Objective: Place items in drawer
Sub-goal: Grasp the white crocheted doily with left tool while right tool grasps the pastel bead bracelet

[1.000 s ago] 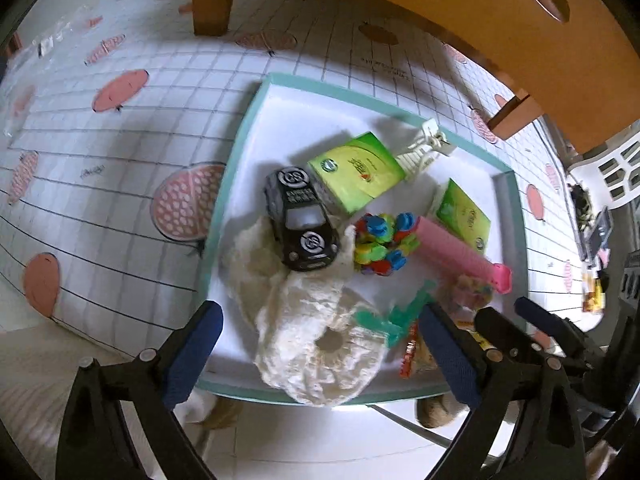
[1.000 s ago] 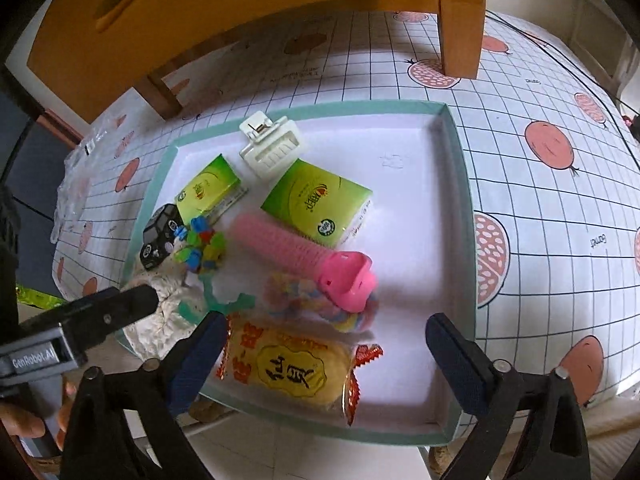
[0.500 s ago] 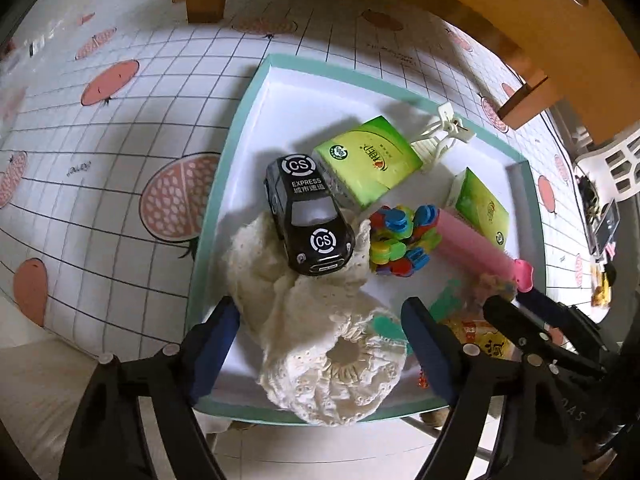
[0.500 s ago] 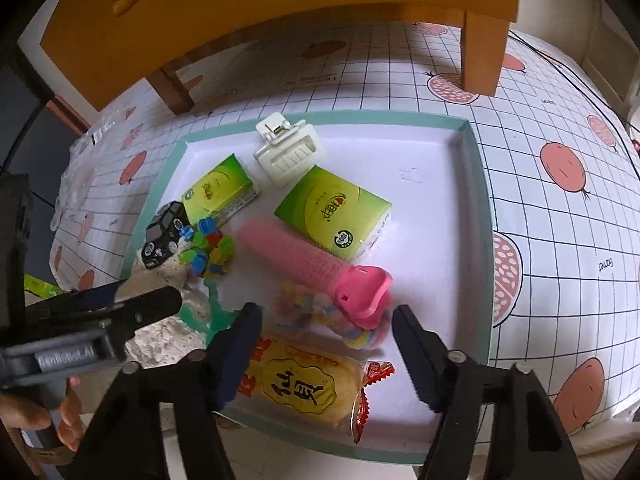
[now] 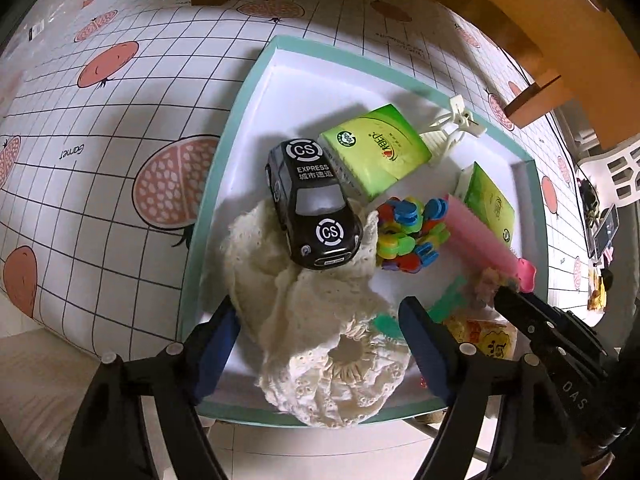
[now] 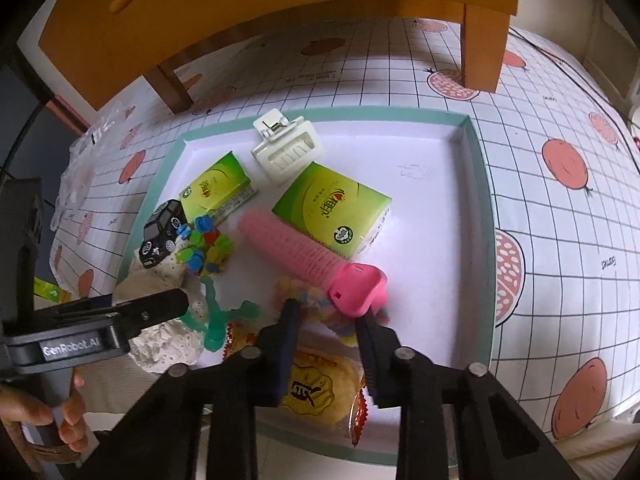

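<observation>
A teal-rimmed white tray (image 5: 224, 168) (image 6: 482, 200) holds the items. My left gripper (image 5: 316, 308) is open, its blue pads either side of a cream lace cloth (image 5: 304, 320) at the tray's near edge. A black toy car (image 5: 312, 208) rests on the cloth's far part. My right gripper (image 6: 328, 316) has its jaws drawn in on a pastel scrunchie (image 6: 340, 328), which lies under the handle of a pink comb (image 6: 304, 252). A yellow snack packet (image 6: 316, 392) lies below the right fingers. The orange wooden unit (image 6: 280, 8) stands behind the tray.
Also in the tray: two green tissue packs (image 6: 332, 208) (image 6: 216, 192), a cream hair claw (image 6: 286, 152), colourful plastic links (image 5: 412, 236) and a teal plastic piece (image 6: 218, 316). The tablecloth (image 5: 100, 140) has a grid and fruit print. A hand (image 6: 36, 420) holds the left gripper.
Both grippers moved forward and down into the tray. The right jaws narrowed from wide open onto the scrunchie. The left jaws narrowed a little around the cloth.
</observation>
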